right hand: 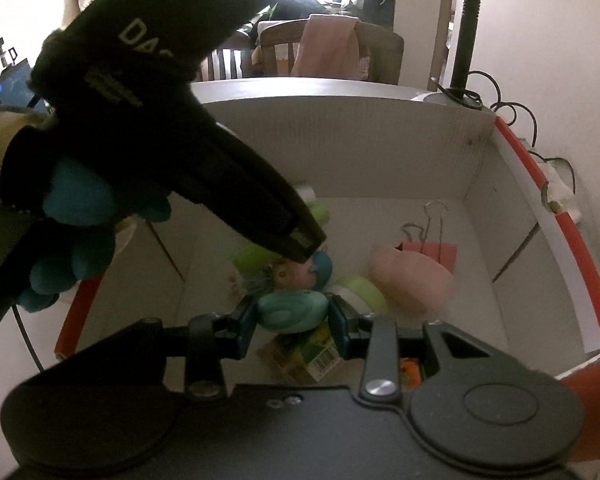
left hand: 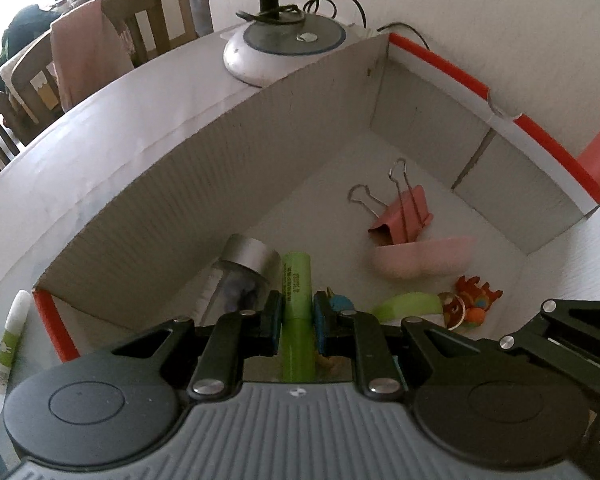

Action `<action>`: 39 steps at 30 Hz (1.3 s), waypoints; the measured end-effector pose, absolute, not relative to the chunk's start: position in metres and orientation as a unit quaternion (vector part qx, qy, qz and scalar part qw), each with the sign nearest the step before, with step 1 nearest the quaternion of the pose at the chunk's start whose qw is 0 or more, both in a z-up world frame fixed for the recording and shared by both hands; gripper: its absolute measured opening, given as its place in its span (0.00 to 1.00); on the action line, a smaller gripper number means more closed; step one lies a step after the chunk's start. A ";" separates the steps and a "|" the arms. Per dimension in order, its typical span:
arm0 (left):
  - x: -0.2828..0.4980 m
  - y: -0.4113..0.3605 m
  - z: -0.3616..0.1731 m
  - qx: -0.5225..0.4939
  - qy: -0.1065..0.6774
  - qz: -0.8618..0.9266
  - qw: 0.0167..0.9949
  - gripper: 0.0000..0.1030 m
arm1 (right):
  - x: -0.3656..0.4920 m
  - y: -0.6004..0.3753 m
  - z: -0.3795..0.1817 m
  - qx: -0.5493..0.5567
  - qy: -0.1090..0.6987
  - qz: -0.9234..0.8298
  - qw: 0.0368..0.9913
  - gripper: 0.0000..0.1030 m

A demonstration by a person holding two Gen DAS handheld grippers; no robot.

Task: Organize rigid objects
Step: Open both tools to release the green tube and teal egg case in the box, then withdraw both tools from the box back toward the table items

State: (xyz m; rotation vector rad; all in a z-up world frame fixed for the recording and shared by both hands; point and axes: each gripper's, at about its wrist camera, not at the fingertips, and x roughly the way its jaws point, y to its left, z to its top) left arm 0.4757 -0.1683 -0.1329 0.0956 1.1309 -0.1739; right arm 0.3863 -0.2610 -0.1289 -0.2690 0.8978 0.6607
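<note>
In the left wrist view my left gripper (left hand: 297, 320) is shut on a green tube (left hand: 297, 312), held over the inside of a white cardboard box with red edges (left hand: 228, 168). On the box floor lie a glass jar with a silver lid (left hand: 244, 276), a pink binder clip (left hand: 400, 216), a pink pouch (left hand: 420, 260), a light green item (left hand: 408, 306) and an orange toy (left hand: 472, 300). In the right wrist view my right gripper (right hand: 293, 318) is shut on a teal oval object (right hand: 292, 312) above the same box (right hand: 340, 148). The left gripper's black body (right hand: 204, 184) reaches in from the upper left.
A white glue stick with a green label (left hand: 8, 344) lies outside the box at the left. A round lamp base with cables (left hand: 284, 48) stands behind the box. Wooden chairs with pink cloth (left hand: 88, 48) stand beyond the table. A small doll head (right hand: 290, 274) and a barcoded packet (right hand: 304, 356) lie in the box.
</note>
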 end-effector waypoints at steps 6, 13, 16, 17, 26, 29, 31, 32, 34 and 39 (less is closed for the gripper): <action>0.477 -0.168 -0.135 0.042 0.538 -0.082 0.838 0.16 | 0.389 -0.262 -0.130 -0.121 0.428 0.310 0.840 0.38; 0.477 -0.163 -0.135 0.036 0.541 -0.074 0.837 0.16 | 0.386 -0.266 -0.126 -0.109 0.429 0.304 0.844 0.41; 0.476 -0.160 -0.134 0.030 0.541 -0.073 0.837 0.16 | 0.383 -0.268 -0.122 -0.103 0.425 0.304 0.846 0.44; 0.474 -0.159 -0.133 0.030 0.540 -0.071 0.838 0.16 | 0.383 -0.268 -0.121 -0.101 0.424 0.304 0.847 0.45; 0.459 -0.148 -0.119 0.013 0.528 -0.070 0.846 0.16 | 0.375 -0.272 -0.106 -0.087 0.414 0.302 0.854 0.53; 0.452 -0.144 -0.111 0.010 0.519 -0.071 0.852 0.16 | 0.370 -0.273 -0.099 -0.084 0.410 0.300 0.857 0.57; 0.448 -0.142 -0.106 0.005 0.514 -0.070 0.855 0.16 | 0.368 -0.274 -0.095 -0.082 0.407 0.299 0.859 0.58; 0.445 -0.140 -0.103 0.002 0.511 -0.071 0.856 0.16 | 0.366 -0.275 -0.093 -0.081 0.406 0.298 0.860 0.59; 0.440 -0.139 -0.097 0.000 0.506 -0.070 0.860 0.16 | 0.363 -0.275 -0.089 -0.079 0.403 0.298 0.861 0.59; 0.423 -0.135 -0.083 -0.008 0.493 -0.075 0.867 0.16 | 0.353 -0.276 -0.077 -0.078 0.390 0.305 0.865 0.59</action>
